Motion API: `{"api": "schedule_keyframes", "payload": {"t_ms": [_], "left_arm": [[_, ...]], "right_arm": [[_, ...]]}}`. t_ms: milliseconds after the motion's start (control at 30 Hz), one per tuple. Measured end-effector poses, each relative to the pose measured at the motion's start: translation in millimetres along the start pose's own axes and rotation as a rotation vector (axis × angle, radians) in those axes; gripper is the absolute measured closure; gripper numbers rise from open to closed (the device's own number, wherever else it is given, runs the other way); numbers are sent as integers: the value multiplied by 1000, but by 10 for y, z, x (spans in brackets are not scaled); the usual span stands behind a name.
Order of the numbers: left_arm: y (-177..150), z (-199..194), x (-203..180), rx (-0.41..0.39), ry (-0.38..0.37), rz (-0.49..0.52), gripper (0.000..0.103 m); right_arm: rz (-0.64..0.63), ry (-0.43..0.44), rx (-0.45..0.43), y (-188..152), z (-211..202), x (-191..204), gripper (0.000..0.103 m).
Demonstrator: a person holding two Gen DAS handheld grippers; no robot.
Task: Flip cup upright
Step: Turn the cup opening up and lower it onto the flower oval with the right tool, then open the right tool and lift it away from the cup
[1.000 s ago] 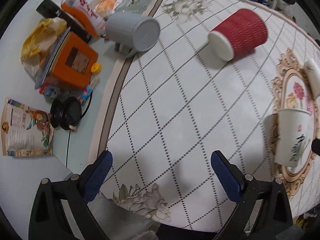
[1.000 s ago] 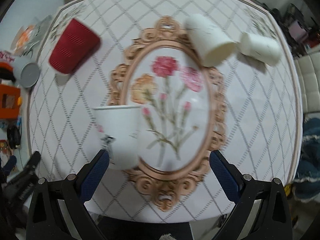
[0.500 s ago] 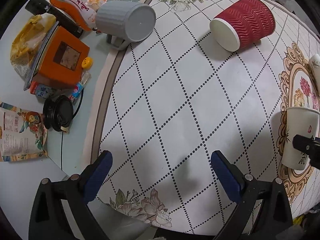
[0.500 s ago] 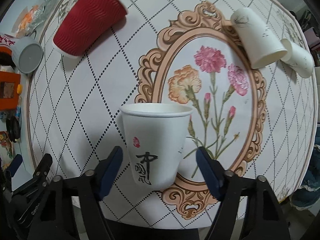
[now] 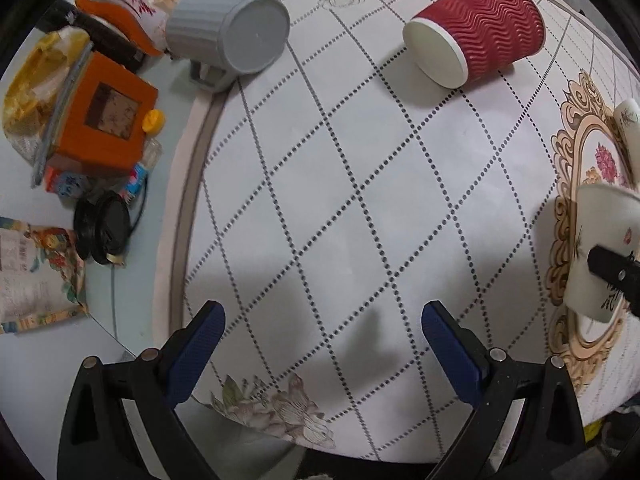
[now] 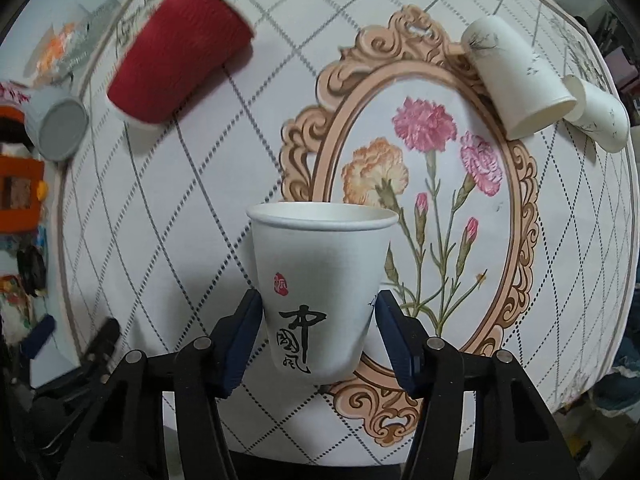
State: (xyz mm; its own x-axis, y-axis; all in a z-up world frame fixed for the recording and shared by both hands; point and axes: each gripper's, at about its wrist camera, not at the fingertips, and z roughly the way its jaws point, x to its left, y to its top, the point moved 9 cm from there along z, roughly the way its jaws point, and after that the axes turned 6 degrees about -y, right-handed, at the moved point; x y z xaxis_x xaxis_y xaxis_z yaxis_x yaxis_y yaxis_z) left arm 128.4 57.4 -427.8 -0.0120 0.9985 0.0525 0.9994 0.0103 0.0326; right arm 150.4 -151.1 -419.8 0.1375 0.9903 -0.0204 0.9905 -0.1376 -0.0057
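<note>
My right gripper (image 6: 318, 334) is shut on a white paper cup with black calligraphy (image 6: 320, 280), gripped near its base, mouth up; whether it touches the table I cannot tell. The same cup (image 5: 600, 248) shows at the right edge of the left wrist view. My left gripper (image 5: 322, 338) is open and empty above the checked tablecloth. A red ribbed paper cup (image 5: 476, 30) (image 6: 176, 52) lies on its side at the far side. Two white paper cups (image 6: 516, 76) (image 6: 596, 114) lie on their sides at the far right.
A grey ribbed mug (image 5: 230, 36) lies on its side at the cloth's left edge. Left of it are an orange box (image 5: 100, 120), snack packets, a black lens cap (image 5: 102, 228) and a printed leaflet (image 5: 36, 276). The cloth's front edge (image 5: 280, 436) is close.
My right gripper has closed in on the white calligraphy cup and shut on it; it was open and further back a second ago. My left gripper has shifted slightly forward, staying open.
</note>
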Motion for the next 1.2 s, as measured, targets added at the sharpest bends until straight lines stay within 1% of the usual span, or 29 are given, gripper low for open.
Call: {"api": "schedule_keyframes", "payload": {"t_ms": [67, 133, 233, 300, 333, 433, 467, 533, 667, 733, 867, 967, 1000, 1067, 1167, 1200], "left_arm": [[14, 12, -34, 26, -39, -20, 2], [69, 21, -70, 37, -65, -29, 2], [183, 63, -96, 34, -63, -22, 2], [265, 107, -90, 30, -50, -17, 2], [315, 136, -83, 24, -40, -14, 3], [433, 210, -62, 8, -7, 3, 2], [468, 232, -56, 1, 5, 11, 2], [512, 263, -40, -3, 20, 25, 2], [531, 281, -8, -7, 26, 44, 2], [519, 279, 20, -9, 28, 50, 2], [483, 221, -2, -17, 21, 61, 2], [440, 145, -9, -39, 11, 75, 2], [384, 84, 14, -46, 6, 79, 2], [345, -26, -16, -67, -5, 92, 2], [291, -177, -64, -96, -23, 109, 2], [229, -245, -65, -107, -28, 115, 2]], "right_arm": [[23, 29, -52, 61, -128, -36, 43], [45, 59, -130, 140, -255, -60, 43], [70, 88, -252, 282, -376, -101, 43], [82, 93, -358, 408, -475, -107, 43], [84, 87, -419, 471, -501, -111, 43], [85, 51, -548, 605, -480, -54, 43], [84, 35, -577, 670, -458, -55, 43], [80, 1, -626, 685, -407, -44, 43], [54, -36, -655, 574, -278, -42, 43], [36, -48, -670, 507, -282, -24, 43], [32, -49, -656, 376, -236, -24, 41], [38, -47, -613, 260, -171, -45, 41], [39, -48, -595, 225, -149, -44, 40], [40, -56, -573, 133, -139, -48, 28], [58, -65, -567, -9, -207, -100, 20], [67, -77, -562, -52, -234, -139, 19]]}}
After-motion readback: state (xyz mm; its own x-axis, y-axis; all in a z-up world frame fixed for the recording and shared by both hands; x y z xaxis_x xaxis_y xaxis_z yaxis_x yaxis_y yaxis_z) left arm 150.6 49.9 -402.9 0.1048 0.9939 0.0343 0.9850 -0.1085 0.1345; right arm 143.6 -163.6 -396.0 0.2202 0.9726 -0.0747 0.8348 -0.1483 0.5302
